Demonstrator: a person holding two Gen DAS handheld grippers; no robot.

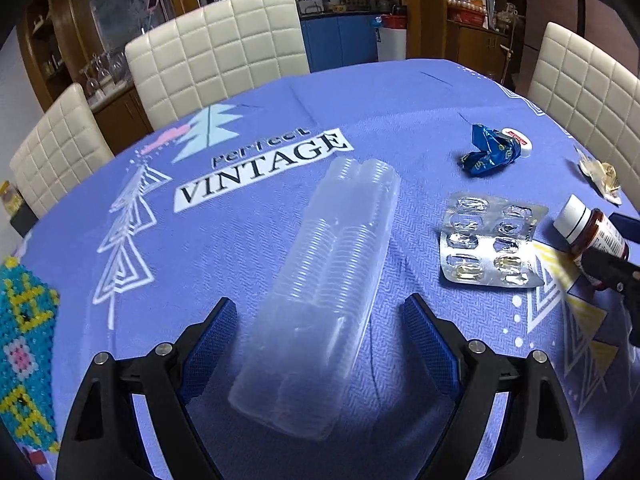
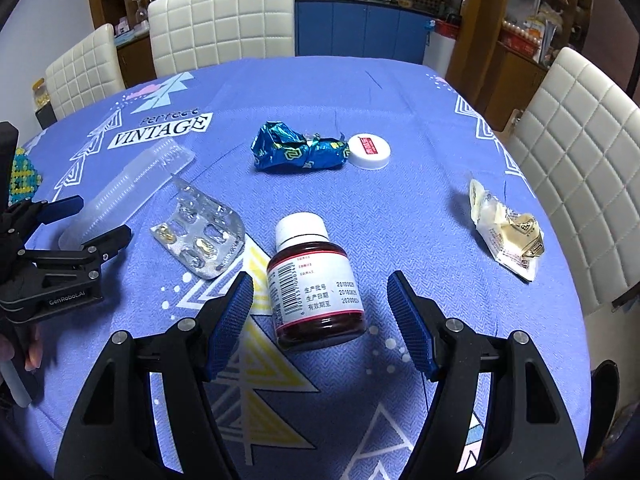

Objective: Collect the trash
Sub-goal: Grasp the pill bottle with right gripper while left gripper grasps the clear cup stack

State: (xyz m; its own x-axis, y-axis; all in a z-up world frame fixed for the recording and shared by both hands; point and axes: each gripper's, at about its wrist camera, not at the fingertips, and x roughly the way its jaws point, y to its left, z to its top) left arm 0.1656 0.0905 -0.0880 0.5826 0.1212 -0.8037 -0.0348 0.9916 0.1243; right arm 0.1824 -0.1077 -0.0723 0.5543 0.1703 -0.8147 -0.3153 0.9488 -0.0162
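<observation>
while both tools are hovering low over the blue tablecloth point(image 2: 400, 92), neither one is gripping anything. left gripper point(image 1: 320, 328) is sitting with its jaws spread wide, straddling the near end of the clear plastic tray point(image 1: 320, 280), pads not touching it; the tray is lying lengthwise, running away toward the "vintage" print. right gripper point(image 2: 320, 312) is likewise standing apart on either side of the brown pill bottle point(image 2: 316, 280), which is lying on its side, white neck pointing away, uncapped. just left of the bottle the silver blister pack point(image 2: 200, 236) is resting between bottle and tray. off to the right, near the table edge, a crumpled cream wrapper point(image 2: 508, 228) is lying alone. farther back at centre, the crumpled blue foil wrapper point(image 2: 296, 148) is touching the white bottle cap point(image 2: 369, 150). beyond the table, cream quilted chairs point(image 2: 224, 20) are lining the far side.
</observation>
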